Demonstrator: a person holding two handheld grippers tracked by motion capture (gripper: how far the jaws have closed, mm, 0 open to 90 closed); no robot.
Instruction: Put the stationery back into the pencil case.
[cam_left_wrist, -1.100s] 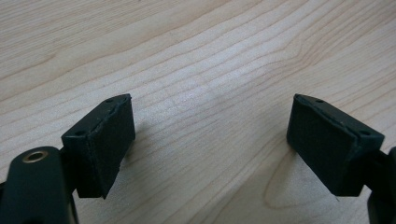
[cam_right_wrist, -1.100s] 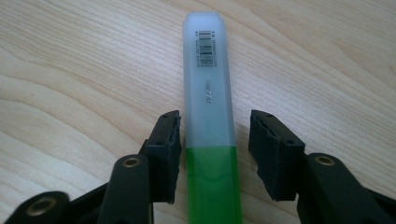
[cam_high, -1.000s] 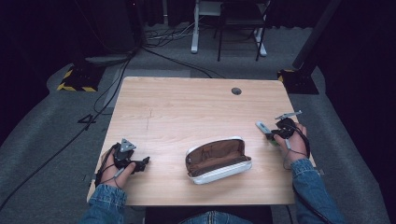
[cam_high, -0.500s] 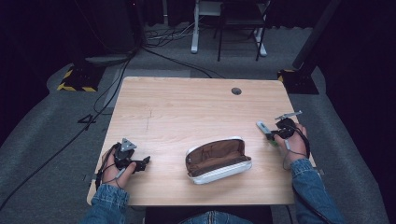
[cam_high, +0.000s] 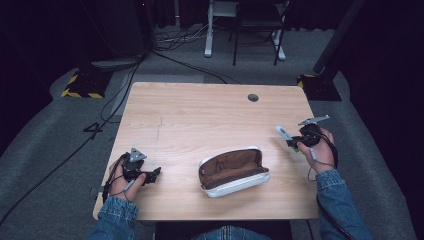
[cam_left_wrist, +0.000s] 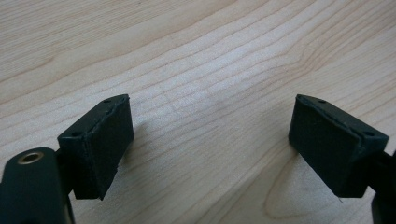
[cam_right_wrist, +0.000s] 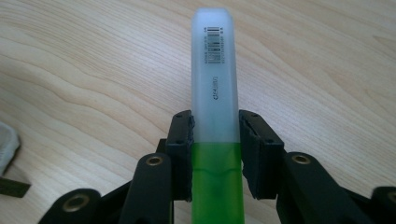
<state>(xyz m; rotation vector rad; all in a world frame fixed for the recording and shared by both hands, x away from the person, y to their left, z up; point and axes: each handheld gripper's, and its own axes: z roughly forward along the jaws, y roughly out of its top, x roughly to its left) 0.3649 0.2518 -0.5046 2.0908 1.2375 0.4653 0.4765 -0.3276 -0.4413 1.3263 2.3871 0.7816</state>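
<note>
Two grippers over a light wooden bench (cam_high: 200, 115). Right gripper (cam_right_wrist: 215, 140): jaws clamped on a green highlighter with a frosted translucent cap (cam_right_wrist: 215, 88), held right of the open brown-lined pencil case (cam_high: 233, 170). Left gripper (cam_left_wrist: 210, 144): jaws apart, empty, left of the case.

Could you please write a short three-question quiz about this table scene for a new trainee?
1. True or false: the right gripper is shut on the green highlighter pen with the frosted cap.
2. The brown-lined pencil case with the pale shell is: A) zipped shut, B) lying open, C) standing upright.
3. What lies between the pads of the left gripper?

Key
1. True: both pads press the pen's sides.
2. B.
3. Nothing; the jaws stand wide apart above the light wooden table.
</note>
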